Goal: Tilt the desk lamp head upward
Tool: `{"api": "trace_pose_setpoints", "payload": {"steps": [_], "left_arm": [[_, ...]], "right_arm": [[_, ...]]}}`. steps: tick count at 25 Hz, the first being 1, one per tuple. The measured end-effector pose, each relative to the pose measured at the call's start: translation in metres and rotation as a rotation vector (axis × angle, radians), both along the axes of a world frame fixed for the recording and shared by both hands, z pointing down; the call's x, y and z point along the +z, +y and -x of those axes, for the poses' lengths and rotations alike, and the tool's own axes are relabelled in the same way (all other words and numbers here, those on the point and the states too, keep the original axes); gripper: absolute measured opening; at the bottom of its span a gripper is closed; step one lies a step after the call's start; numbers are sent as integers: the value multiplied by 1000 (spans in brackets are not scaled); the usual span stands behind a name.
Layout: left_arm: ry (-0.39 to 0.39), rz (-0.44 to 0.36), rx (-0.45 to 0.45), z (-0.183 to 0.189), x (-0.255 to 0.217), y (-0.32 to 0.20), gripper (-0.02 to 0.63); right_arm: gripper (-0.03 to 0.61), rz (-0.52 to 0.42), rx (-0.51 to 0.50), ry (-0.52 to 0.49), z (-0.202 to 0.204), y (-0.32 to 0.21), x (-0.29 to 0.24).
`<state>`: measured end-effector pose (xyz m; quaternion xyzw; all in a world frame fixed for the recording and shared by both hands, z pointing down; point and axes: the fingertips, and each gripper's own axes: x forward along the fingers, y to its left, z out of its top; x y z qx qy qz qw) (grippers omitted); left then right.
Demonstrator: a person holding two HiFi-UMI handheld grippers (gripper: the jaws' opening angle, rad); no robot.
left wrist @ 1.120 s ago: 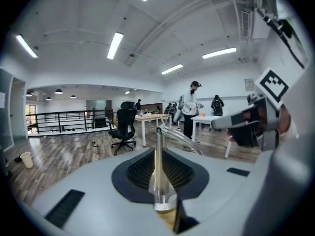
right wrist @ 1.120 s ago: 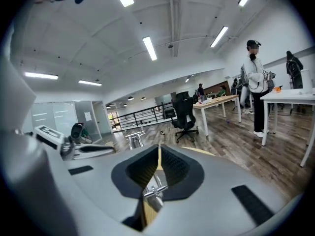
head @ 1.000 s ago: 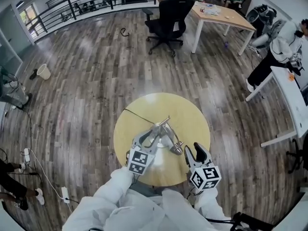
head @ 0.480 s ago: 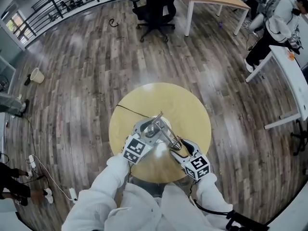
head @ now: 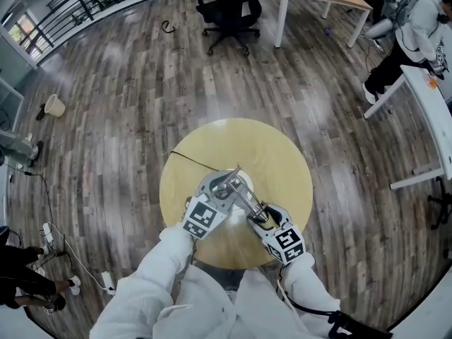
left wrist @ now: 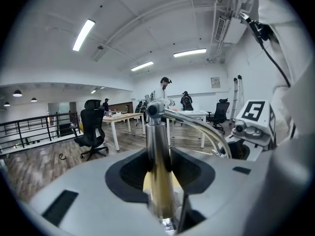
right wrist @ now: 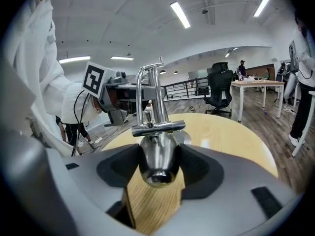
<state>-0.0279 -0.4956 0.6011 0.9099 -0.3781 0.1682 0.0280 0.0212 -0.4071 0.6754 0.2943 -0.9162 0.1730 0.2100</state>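
Desk lamp (head: 240, 189) at frame centre on the round table (head: 279, 154). Left gripper (left wrist: 158, 178), jaws just closing, clamps the upright post (left wrist: 155, 132). Right gripper (right wrist: 157, 183), jaws just opened wide, hugs the lamp head (right wrist: 156, 156). Risk: the polished head slips during the upward tilt, or a loose post grip lets the lamp tip.

Bright, even light falls from ceiling strip lights (left wrist: 84, 34), leaving pale glare patches on the wooden floor (head: 311, 108) and only faint shadows on the round table (head: 282, 161). All three views bow strongly at the edges, and both gripper views darken to black in the corners. Near the lens the lamp post (left wrist: 158, 181) blurs, the lamp head (right wrist: 156, 161) carries bright highlights, and the far room is fairly crisp.
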Motion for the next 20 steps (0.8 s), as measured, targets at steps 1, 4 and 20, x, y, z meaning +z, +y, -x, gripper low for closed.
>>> {"api": "trace_pose_setpoints", "payload": {"steps": [1, 4, 20], "left_arm": [[-4, -2, 4, -1, 0, 0, 140], [4, 8, 18, -1, 1, 0, 138], [-9, -10, 47, 4, 0, 3, 138]], "right_arm": [[272, 0, 5, 4, -2, 1, -2], [270, 4, 16, 17, -7, 4, -6], [264, 36, 70, 89, -18, 28, -44]]}}
